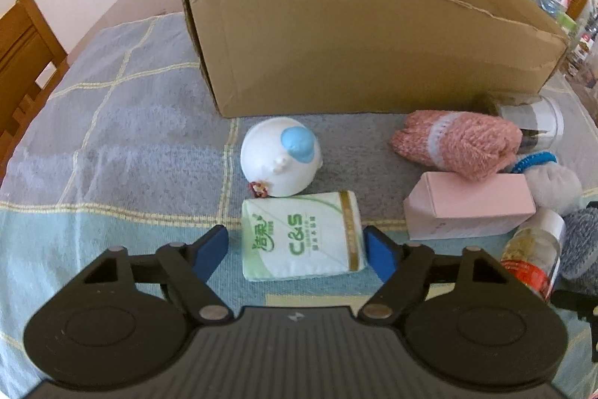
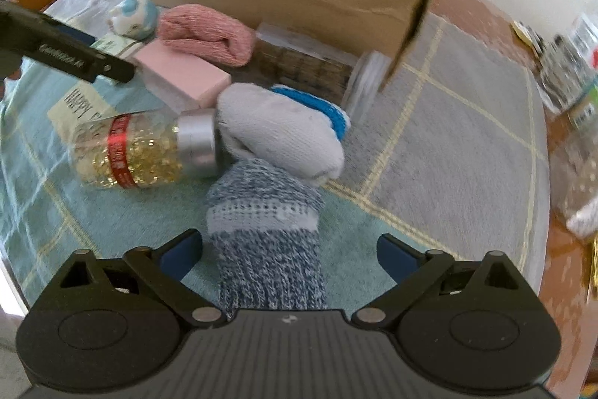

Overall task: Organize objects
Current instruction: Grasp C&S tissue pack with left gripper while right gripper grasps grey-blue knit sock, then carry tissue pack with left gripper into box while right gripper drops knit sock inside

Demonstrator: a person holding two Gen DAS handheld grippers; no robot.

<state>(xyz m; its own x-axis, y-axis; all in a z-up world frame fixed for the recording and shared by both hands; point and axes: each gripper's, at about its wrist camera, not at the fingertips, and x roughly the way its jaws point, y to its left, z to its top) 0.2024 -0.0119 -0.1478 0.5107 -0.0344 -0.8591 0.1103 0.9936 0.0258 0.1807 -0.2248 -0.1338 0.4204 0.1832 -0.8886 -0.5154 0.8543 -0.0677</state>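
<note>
A: Left wrist view first; where is my left gripper (image 1: 297,245)?

B: Spread wide around the green-and-white plastic tissue pack (image 1: 302,234); your right blue pad (image 1: 379,251) is touching or nearly touching its edge, your left pad stands just clear; the pack lies flat on the checked blue cloth (image 1: 112,152) over the desk.

A: And my right gripper (image 2: 289,251)?

B: Also spread, nothing pinched; the blue-and-white knitted sock (image 2: 267,242) lies between its pads, closer to the left one, with a gap on the right.

A: How do I do this well?

B: I judge you should centre each gripper first; squeeze the pack by its short sides, gently, since it will give; shift right over the sock so both pads meet it together; mind the clear bottle of golden capsules (image 2: 144,150) just beside it; then lift both into the open brown cardboard box (image 1: 336,36) beyond.
</note>
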